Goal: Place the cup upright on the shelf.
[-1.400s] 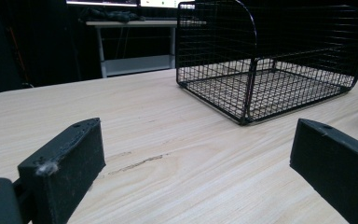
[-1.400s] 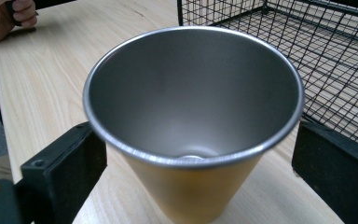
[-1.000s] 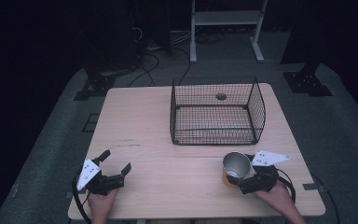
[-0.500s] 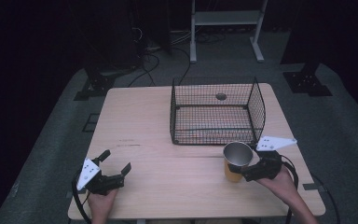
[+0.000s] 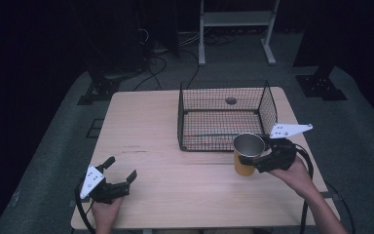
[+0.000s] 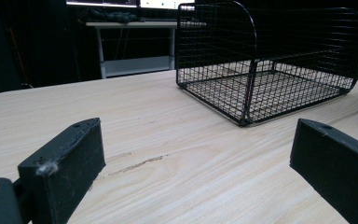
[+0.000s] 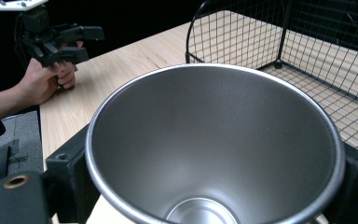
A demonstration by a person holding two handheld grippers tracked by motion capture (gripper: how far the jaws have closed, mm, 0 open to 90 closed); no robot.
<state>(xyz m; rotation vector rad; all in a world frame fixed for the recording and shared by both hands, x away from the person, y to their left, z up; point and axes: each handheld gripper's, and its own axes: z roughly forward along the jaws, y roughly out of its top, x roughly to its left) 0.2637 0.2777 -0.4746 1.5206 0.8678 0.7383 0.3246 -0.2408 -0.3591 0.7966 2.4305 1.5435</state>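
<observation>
A light wooden table stands in a dark room, seen from above. Toward its far right sits a black wire basket, open at the top, with nothing inside it.

The right claw, held in a person's right hand at the near right of the table, grips a metal cup. The cup has a silvery steel inside and a yellow-orange outer wall. It is upright, its mouth facing up, and it sits just in front of the basket's near right corner, seemingly lifted off the table rather than standing on it. In the right gripper view the cup's wide steel mouth lies close to the camera, with one black jaw pressed against each side of it. The jaws have just been closing, and they now clasp the cup about halfway along their range. A white three-cornered plate sticks out from the top of this claw.

The left claw rests at the near left corner of the table, held in the person's left hand, well apart from the cup and basket. Its jaws are spread wide with nothing between them. In the left gripper view, bare tabletop shows between the two black jaws, and the basket stands farther off to the right.
</observation>
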